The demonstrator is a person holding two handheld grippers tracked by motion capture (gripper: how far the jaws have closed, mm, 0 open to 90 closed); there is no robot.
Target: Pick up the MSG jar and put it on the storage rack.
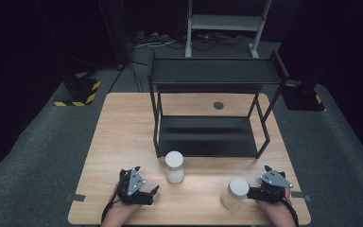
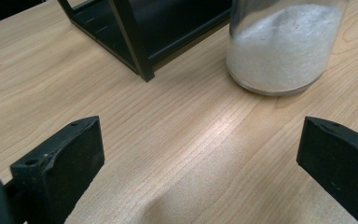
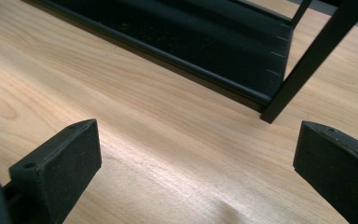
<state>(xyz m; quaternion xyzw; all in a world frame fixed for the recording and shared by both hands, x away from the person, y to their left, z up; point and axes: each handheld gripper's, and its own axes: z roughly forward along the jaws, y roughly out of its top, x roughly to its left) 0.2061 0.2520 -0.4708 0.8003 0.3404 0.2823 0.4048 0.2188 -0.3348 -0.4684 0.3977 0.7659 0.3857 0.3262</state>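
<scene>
Wooden desk (image 1: 123,142) with a black two-tier shelf rack (image 1: 212,113) at the centre of the high view and two lidded jars in the lower half of that frame. The left jar (image 1: 174,167), clear with white powder and a white lid, stands upright just in front of the rack's lower shelf, near its front left leg. The right jar (image 1: 235,193), holding a paler, yellowish fill, stands upright toward the lower right, apart from the rack.

The left hand-held gripper (image 1: 146,193) rests low at the lower left, jaws spread and aimed up and to the right; in the left gripper view the powder jar (image 2: 284,46) sits at the upper right, beyond the jaws and not between them, which suggests an approach lined up but not yet closed in. The right hand-held gripper (image 1: 251,193) lies at the lower right, its tip just beside the right jar; its own view shows both jaws spread over bare desk, with the rack's lower shelf (image 3: 191,42) across the top. Neither jar is gripped. Both jars stand close to the rack's open front, probably ready for shelving.
</scene>
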